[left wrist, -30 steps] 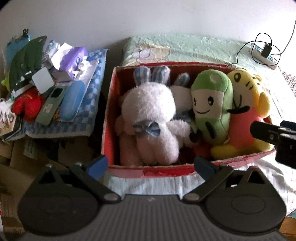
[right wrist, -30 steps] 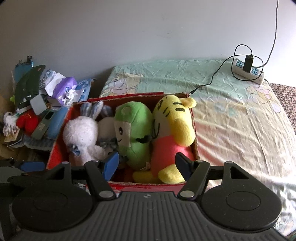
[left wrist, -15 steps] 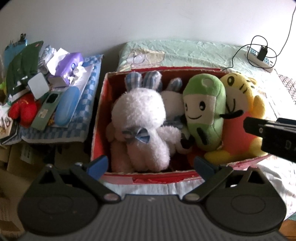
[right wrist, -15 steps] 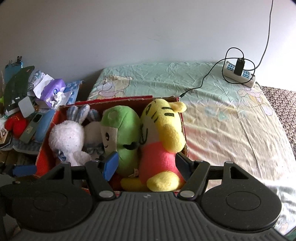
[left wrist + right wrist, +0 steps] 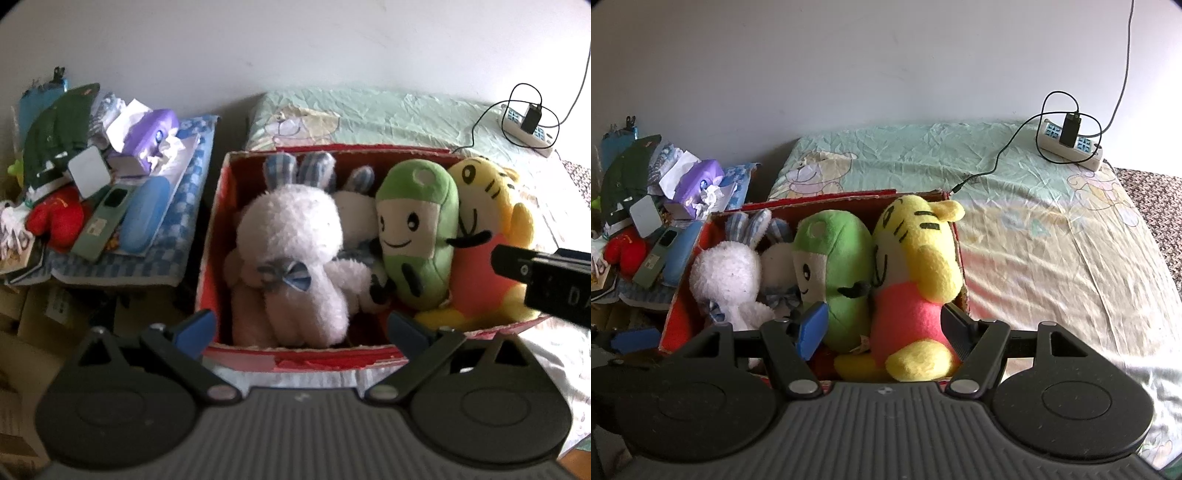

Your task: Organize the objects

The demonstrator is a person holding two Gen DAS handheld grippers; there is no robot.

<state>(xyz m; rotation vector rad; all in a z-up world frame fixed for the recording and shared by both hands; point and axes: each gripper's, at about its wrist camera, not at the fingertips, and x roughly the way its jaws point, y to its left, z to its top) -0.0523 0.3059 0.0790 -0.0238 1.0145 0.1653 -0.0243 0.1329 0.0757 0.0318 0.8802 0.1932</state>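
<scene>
Both my grippers' fingers stand apart, empty. Between my right gripper [image 5: 882, 332] fingers sits the yellow tiger plush [image 5: 916, 273]: soft, light, squashy; I'd pinch its pink belly.

Fuzzy cloth rabbit [image 5: 291, 240], smooth plush tiger [image 5: 916, 258], rough cardboard box [image 5: 295, 360], wrinkled cotton bed sheet [image 5: 1034, 221], matt plastic tool [image 5: 882, 325].

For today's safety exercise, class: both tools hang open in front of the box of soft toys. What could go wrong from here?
1. The yellow toy sits right at the box's end wall; a pull might topple it onto the bed.
2. The right tool straddles both the yellow and the green toy, pressed together, so it may catch the wrong one.
</scene>
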